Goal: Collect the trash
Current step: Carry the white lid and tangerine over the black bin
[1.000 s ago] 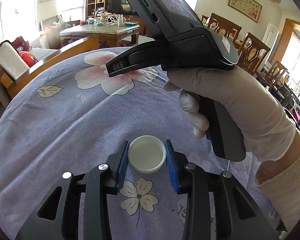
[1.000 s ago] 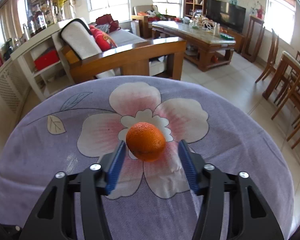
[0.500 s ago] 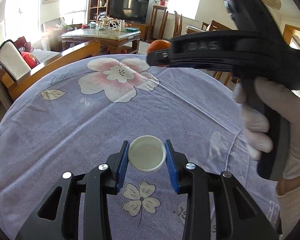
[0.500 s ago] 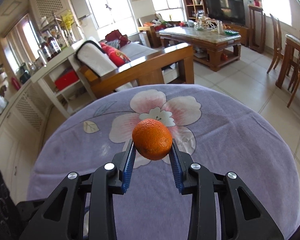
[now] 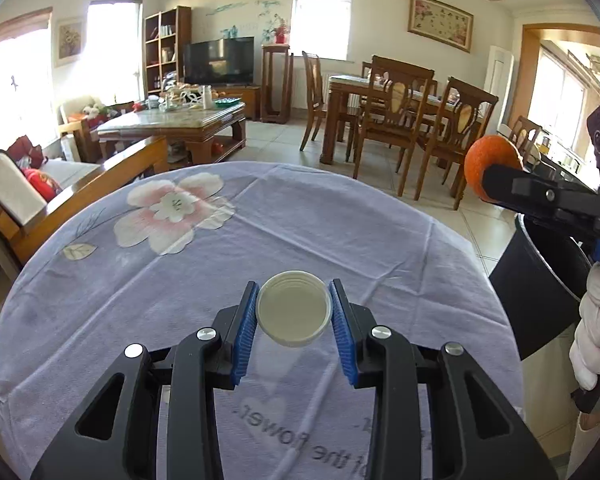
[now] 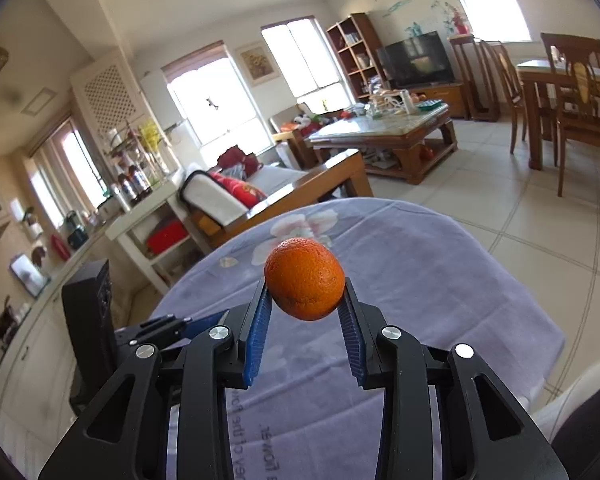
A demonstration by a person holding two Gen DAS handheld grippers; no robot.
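My left gripper (image 5: 294, 312) is shut on a white plastic lid (image 5: 294, 312) and holds it above the round table with the lilac flowered cloth (image 5: 340, 232). My right gripper (image 6: 305, 300) is shut on an orange (image 6: 305, 278) and holds it up in the air, past the table's right side. In the left wrist view the orange (image 5: 486, 158) sits at the far right in the right gripper, above a black bin (image 5: 540, 280).
The black bin stands on the floor just off the table's right edge. A sofa (image 5: 60, 184), a coffee table (image 5: 172, 124) and dining chairs (image 5: 400, 120) stand beyond the table. The left gripper's body (image 6: 92, 320) shows at the left of the right wrist view.
My right gripper closed on the orange, lifted it off the cloth and carried it right, over the bin. My left gripper rose a little with the lid.
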